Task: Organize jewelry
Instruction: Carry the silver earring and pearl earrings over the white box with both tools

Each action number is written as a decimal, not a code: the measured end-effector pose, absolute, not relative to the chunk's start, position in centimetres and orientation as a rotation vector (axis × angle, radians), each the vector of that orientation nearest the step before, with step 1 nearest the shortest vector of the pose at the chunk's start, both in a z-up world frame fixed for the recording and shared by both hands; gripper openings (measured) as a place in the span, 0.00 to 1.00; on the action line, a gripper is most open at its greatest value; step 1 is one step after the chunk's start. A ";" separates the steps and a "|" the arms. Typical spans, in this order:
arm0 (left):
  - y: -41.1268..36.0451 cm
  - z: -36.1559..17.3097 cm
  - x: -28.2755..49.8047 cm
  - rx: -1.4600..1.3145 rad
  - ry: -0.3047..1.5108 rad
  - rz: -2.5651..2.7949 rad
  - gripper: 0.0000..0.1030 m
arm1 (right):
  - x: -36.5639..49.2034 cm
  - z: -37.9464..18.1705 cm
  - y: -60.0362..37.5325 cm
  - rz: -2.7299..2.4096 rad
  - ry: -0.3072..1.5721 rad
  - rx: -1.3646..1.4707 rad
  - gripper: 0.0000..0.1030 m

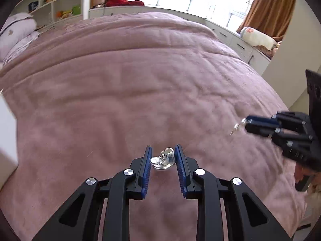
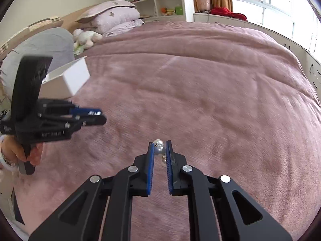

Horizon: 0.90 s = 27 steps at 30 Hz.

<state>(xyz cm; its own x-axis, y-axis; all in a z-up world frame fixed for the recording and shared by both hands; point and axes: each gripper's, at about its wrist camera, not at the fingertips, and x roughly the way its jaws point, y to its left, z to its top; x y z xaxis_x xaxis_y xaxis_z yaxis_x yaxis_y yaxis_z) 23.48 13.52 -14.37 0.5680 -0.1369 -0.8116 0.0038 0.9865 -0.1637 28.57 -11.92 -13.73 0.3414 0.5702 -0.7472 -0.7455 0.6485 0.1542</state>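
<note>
With each tongs pinching an earring, the white box [image 2: 66, 80] lies far-left on the bed [image 2: 200, 80], nearest the left tongs [image 2: 100, 116], farther from the right tongs [image 2: 160, 150].

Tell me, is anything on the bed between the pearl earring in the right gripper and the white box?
Only the left gripper, holding a silver earring, hangs between the pearl earring and the white box. The pink blanket there looks bare.
</note>
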 end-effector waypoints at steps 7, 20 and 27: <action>21.9 -11.3 16.8 -0.115 0.925 0.067 0.28 | 26.1 -10.1 -4.5 0.948 0.813 -0.255 0.12; 39.3 -4.1 8.0 -0.101 0.841 0.355 0.28 | 20.4 -5.2 16.4 1.163 0.742 -0.317 0.12; 47.0 -3.6 7.9 -0.177 0.826 0.479 0.28 | 19.0 -4.1 26.4 1.201 0.753 -0.300 0.12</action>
<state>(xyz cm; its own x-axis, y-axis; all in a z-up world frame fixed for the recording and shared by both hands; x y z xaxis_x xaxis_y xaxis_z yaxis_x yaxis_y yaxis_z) 7.94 47.00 -3.58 0.5785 0.3398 -0.7415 -0.4748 0.8795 0.0325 19.04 26.44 -4.10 0.1588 0.7283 -0.6666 -0.9174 0.3584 0.1730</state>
